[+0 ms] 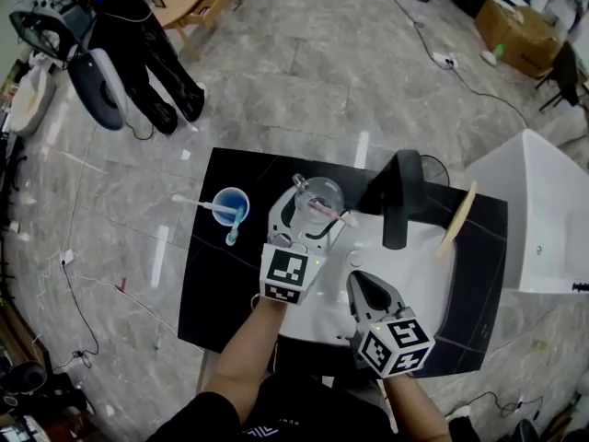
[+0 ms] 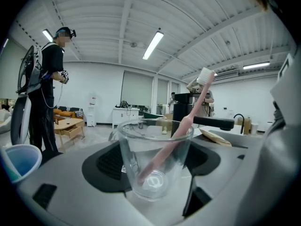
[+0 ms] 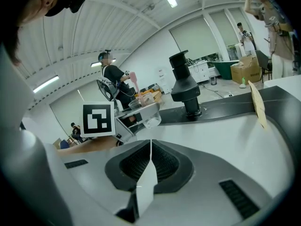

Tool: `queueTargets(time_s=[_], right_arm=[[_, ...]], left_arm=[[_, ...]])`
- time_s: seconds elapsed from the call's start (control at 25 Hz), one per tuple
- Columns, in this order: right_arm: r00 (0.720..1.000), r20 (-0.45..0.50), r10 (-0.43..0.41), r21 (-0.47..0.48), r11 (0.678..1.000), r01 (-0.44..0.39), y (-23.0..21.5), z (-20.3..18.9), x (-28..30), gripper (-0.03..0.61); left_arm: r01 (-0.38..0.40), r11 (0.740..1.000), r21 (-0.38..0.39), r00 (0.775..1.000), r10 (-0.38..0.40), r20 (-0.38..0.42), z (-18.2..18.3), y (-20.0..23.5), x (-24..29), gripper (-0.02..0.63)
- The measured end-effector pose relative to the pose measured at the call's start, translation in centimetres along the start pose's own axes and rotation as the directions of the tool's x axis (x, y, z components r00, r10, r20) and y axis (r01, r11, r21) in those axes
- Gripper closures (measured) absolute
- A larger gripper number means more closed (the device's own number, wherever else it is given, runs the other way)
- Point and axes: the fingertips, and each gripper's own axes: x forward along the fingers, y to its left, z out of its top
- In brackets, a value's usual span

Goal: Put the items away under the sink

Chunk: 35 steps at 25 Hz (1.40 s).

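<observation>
The left gripper (image 1: 313, 208) has its jaws closed on a clear glass (image 2: 153, 157), one jaw on each side of the wall. A pink toothbrush (image 2: 181, 131) stands in the glass. Its handle end is at the bottom, and its white bristle head leans out over the rim to the right. From the head view, the glass is at the back left corner of the white sink (image 1: 419, 270), just left of the black faucet (image 1: 401, 199). Whether the glass rests on the surface or is held just off it cannot be told.

A blue cup (image 1: 229, 203) stands on the black countertop (image 1: 221, 288), left of the glass and apart from it. Two toothbrushes are in it. A white toothbrush (image 1: 195, 202) sticks out to the left, and a teal toothbrush (image 1: 236, 230) hangs over the near rim.

A flat wooden stick (image 1: 457, 219) lies at the sink's right edge, well apart from both cups.

The right gripper (image 1: 366, 288) is over the front of the sink. Its jaws are pressed together with nothing between them.

The only print that can be made out is the black-and-white square pattern on each gripper's marker cube (image 1: 287, 273).
</observation>
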Motion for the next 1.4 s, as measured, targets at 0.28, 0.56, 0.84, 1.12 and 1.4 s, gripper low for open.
queueTargets(time_s=[0.28,0.56,0.84,1.12,1.4], right_arm=[[1.000,0.013,-0.002,-0.011,1.000,0.002,1.1,-0.6,-0.8,0.541],[0.999,0.034,-0.010,-0.013,1.000,0.010,2.3,-1.2,-1.6,0.541],[0.997,0.067,-0.034,0.000,0.999,0.034,2.3,-1.5,-2.1,0.541],[0.997,0.080,-0.003,-0.033,0.999,0.006,3.6,-2.3,-4.6,0.541],[0.995,0.085,0.043,-0.061,0.997,-0.038,5.3,-4.4,-8.3,0.541]], left_arm=[[0.044,0.999,0.018,0.999,-0.044,0.002,0.2,-2.0,-2.1,0.232],[0.073,0.997,0.017,0.997,-0.073,-0.015,0.2,-2.9,-4.6,0.232],[0.112,0.993,0.047,0.994,-0.112,-0.016,0.0,-3.9,-6.8,0.232],[0.095,0.994,0.048,0.995,-0.094,-0.020,0.4,-5.9,-10.6,0.232],[0.063,0.997,0.048,0.998,-0.062,-0.026,0.1,-8.8,-15.2,0.232]])
